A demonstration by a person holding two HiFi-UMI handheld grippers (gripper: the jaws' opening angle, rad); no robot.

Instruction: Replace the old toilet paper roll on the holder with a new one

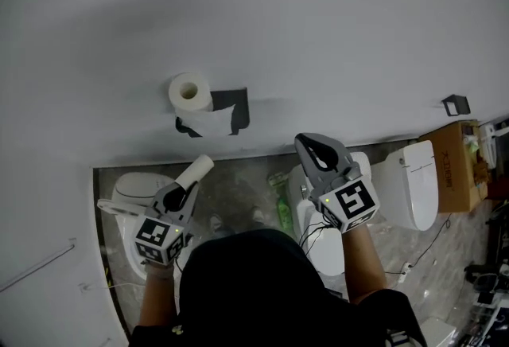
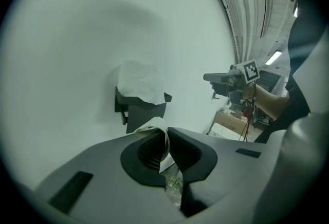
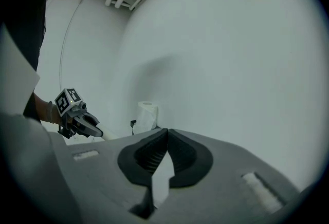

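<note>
left tongs: clamped on the wall of a pale empty tube, lower left of frame | right tongs: closed, nothing gripped, right of centre | toilet paper roll: seated on black holder on the wall, upper centre-left, loose sheet hung down

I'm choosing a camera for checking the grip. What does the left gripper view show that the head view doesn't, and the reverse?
Left gripper view only: close up, the left claw pinched shut on the flattened end of the pale tube. Head view only: the tube's full length and the left marker cube. Both: the paper roll on its black holder, and the right claw.
</note>
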